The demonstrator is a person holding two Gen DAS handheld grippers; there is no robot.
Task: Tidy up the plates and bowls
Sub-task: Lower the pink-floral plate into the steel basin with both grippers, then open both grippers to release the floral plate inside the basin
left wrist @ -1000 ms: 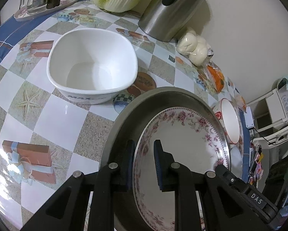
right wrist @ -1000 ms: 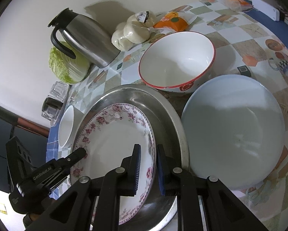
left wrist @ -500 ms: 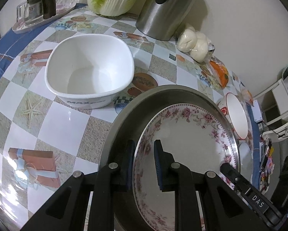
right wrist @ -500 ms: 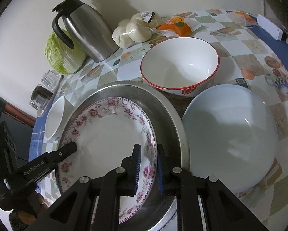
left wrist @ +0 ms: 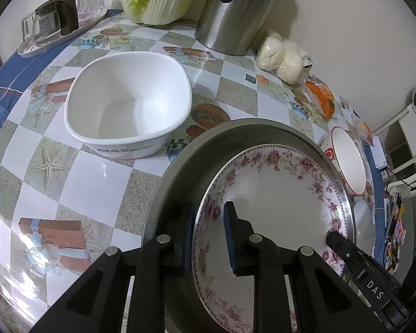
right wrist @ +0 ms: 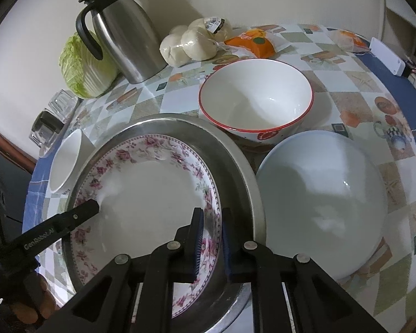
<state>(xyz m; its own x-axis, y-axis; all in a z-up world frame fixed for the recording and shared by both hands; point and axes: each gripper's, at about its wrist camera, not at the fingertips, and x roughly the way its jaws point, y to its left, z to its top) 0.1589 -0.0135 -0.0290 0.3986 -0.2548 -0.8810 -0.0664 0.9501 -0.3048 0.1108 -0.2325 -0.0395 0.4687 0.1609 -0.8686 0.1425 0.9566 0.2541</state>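
A floral-rimmed plate point(left wrist: 277, 194) point(right wrist: 152, 202) lies in a round steel tray point(left wrist: 185, 172) point(right wrist: 235, 166). My left gripper point(left wrist: 208, 205) straddles the plate's near-left rim; its jaws are opening, and the inner pad stands off the plate. My right gripper point(right wrist: 212, 212) is closing, its pads pinching the opposite rim. A white square bowl point(left wrist: 130, 102) sits left of the tray. Beyond the tray's right side stand a red-rimmed bowl point(right wrist: 255, 97) and a wide pale dish point(right wrist: 319, 199).
Along the wall stand a steel jug point(right wrist: 127, 36), a cabbage point(right wrist: 83, 63), bagged buns point(right wrist: 191, 44) and an orange packet point(right wrist: 252, 43). Glass cups on a small tray point(left wrist: 52, 25) occupy the far left corner. A white device point(right wrist: 385, 61) lies at the right table edge.
Both views have rolled a little. The left jaws stand slightly wider around the plate's rim. The plate has stayed in the steel tray.
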